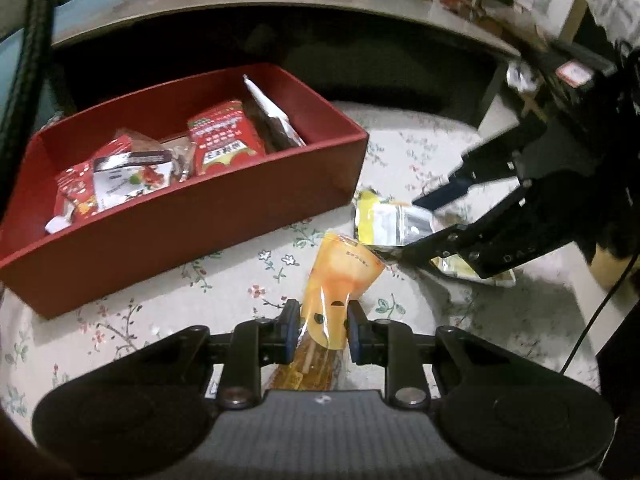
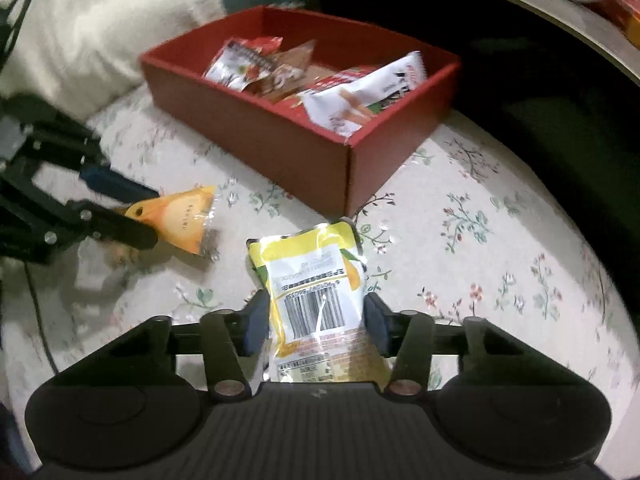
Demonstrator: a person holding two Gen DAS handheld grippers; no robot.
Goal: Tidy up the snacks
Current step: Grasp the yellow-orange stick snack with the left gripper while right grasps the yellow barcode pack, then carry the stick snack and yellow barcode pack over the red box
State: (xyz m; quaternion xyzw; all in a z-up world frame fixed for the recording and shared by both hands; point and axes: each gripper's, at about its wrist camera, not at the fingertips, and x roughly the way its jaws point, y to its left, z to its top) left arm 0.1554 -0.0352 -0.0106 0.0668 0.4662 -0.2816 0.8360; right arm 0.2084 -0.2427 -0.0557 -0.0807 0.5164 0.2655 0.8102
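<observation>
Left wrist view: low, close over floral cloth (image 1: 120,320), red box (image 1: 224,216) upper left. Right wrist view: same box (image 2: 280,136) upper centre. Each view catches opposite gripper.

A matt red cardboard box (image 1: 224,216) holds glossy plastic and foil snack packets (image 1: 224,136). A shiny clear-and-orange plastic pouch (image 1: 340,276) and a glossy yellow packet (image 2: 316,280) catch the light. The table (image 2: 500,240) wears soft, matt floral cloth. Each claw is matt black plastic with blue pads (image 1: 354,332).
</observation>
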